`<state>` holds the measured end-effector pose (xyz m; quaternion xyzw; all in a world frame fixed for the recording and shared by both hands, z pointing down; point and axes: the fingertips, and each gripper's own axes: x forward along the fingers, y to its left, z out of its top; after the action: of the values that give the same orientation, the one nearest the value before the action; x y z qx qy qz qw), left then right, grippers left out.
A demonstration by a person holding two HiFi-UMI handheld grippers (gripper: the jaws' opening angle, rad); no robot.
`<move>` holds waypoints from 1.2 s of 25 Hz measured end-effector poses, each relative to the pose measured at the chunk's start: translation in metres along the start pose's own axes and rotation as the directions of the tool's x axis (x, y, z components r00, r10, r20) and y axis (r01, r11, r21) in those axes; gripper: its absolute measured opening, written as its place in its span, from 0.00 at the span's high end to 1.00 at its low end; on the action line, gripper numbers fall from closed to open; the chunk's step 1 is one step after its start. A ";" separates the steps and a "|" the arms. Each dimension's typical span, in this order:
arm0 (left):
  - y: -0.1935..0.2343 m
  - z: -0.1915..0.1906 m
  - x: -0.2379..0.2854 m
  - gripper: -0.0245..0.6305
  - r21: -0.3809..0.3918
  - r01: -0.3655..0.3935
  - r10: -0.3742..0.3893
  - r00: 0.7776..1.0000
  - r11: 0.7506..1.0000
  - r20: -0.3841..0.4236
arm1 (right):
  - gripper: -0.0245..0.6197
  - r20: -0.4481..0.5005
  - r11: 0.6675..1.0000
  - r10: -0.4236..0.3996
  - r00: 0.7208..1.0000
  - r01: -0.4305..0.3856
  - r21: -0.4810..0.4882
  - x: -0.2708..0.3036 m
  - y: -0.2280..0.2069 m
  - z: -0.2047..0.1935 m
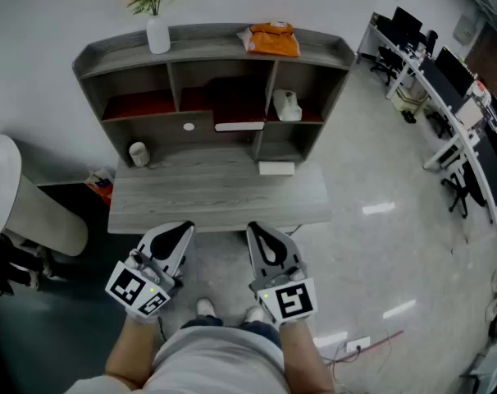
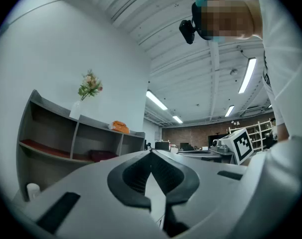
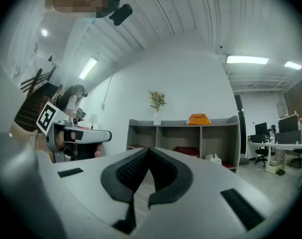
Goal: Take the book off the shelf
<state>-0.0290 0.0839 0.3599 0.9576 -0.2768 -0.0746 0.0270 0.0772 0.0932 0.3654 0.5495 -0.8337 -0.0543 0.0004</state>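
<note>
**Two grippers clenched, book untouched in the middle bay**

Both tools hang low in front of the desk (image 1: 216, 195), well short of the shelf (image 1: 207, 49). Left gripper (image 1: 185, 227): its own view shows the dark pads pressed tip to tip, nothing between them. Right gripper (image 1: 255, 228): same story, jaws clamped together on empty air. They sit side by side just off the desk's near edge, noses aimed at the shelf unit, marker cubes close to the person's body.

And the prize? The book (image 1: 234, 98), dark red, sits in the middle compartment of the three, and from the right gripper view it looks to be lying low on the compartment floor. Neither gripper is anywhere near it; the whole desk surface lies between.

Up on the top board, a white vase of flowers (image 1: 157, 31) stands at the left end and an orange bundle (image 1: 273, 39) lies towards the right. A pale, lumpy object (image 1: 287, 105) occupies the right-hand compartment. On the desk itself, a white cup (image 1: 139, 153) stands at the left near the shelf's side wall, and a small white box (image 1: 275, 168) lies at the foot of the divider on the right.
</note>
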 end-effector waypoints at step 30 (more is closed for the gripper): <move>0.138 -0.030 0.040 0.94 -0.047 -0.040 0.037 0.997 0.998 -0.067 | 0.93 -0.089 0.976 0.040 0.995 -0.020 0.217 0.146 -0.041 -0.074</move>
<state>-0.0637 -0.0538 0.3977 0.9531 -0.2923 -0.0493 0.0607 0.0613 -0.0636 0.4266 0.5357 -0.8419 0.0618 -0.0199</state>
